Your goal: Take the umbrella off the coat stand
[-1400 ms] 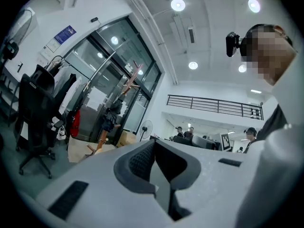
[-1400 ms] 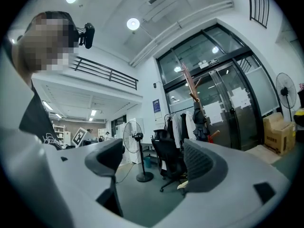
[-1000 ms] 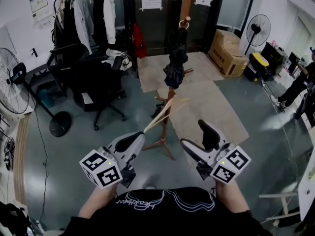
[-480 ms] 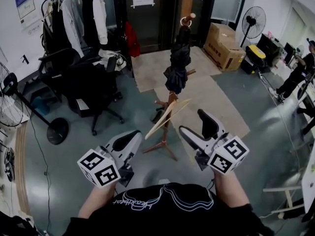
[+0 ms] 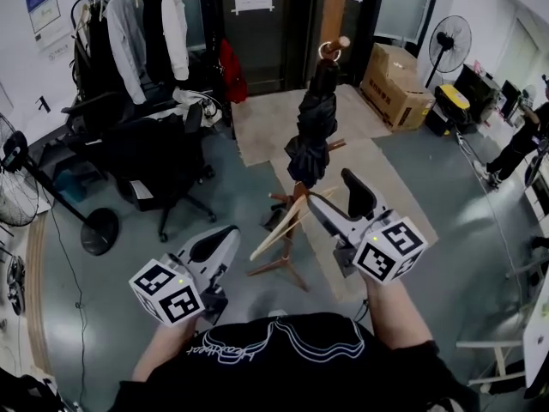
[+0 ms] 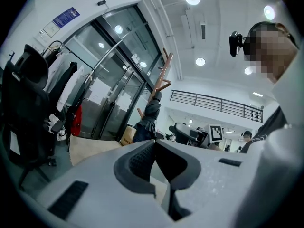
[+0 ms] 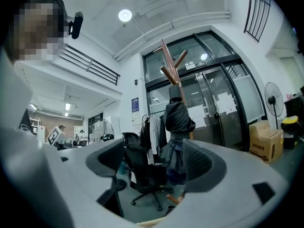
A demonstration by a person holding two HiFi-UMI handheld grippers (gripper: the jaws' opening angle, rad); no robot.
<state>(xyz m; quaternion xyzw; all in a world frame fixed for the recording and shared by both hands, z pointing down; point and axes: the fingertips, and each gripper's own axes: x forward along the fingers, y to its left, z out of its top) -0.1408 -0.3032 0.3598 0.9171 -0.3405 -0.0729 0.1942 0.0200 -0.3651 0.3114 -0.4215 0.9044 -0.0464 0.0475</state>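
Head view: the wooden coat stand rises at the centre of the room, its legs spread on the grey floor. The umbrella, dark and folded, hangs against the stand's pole from a short peg near the top, caught there by a ring at its upper end; its canopy droops about halfway down the pole.

The right gripper is raised on the person's side of the stand, near the lower pole and below the umbrella's hem, apart from both. In the right gripper view its two jaws stand spread wide with nothing between them; the umbrella and the stand appear through the gap, farther off.

The left gripper is held lower, to the left of the stand's legs and closer to the person's body. In the left gripper view its jaws are pressed together at the tips and pinch nothing; the stand and the hanging umbrella show beyond them.

Left of the stand is a black office chair, and behind that a clothes rail with hanging garments. Right of the stand and farther back lie a cardboard box and a pedestal fan. Beige mats cover the floor around the stand's far side.
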